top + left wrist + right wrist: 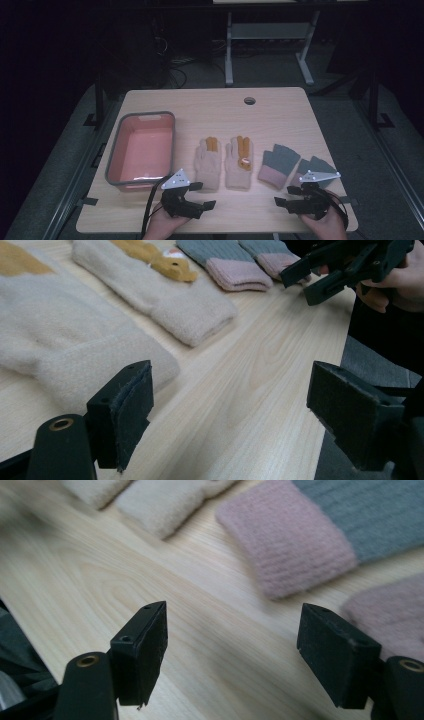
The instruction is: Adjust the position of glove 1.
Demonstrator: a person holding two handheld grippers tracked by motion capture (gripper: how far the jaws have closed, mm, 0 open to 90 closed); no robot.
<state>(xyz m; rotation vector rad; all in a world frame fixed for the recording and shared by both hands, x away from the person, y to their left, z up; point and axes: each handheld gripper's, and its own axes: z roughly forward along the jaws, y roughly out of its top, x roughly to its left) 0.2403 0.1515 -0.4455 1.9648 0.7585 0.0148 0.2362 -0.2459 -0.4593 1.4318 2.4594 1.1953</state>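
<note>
Two beige gloves with orange fingers, one (pixel 208 163) and the other (pixel 239 162), lie flat side by side at mid-table. To their right lie two grey gloves with pink cuffs, one (pixel 278 165) nearer the middle and one (pixel 316 167) farther right. My left gripper (pixel 204 195) hovers open near the front edge, just below the left beige glove (pixel 65 340), with nothing between its jaws. My right gripper (pixel 285 196) is open too, low over bare wood in front of the pink cuff (pixel 295 550). From the left gripper view, the right gripper (pixel 300 282) shows beyond the cuffs.
A pink bin with a grey rim (pixel 116 150) stands at the table's left side with nothing visible inside. A round cable hole (pixel 249 100) sits near the far edge. Table legs and cables stand on the dark floor behind.
</note>
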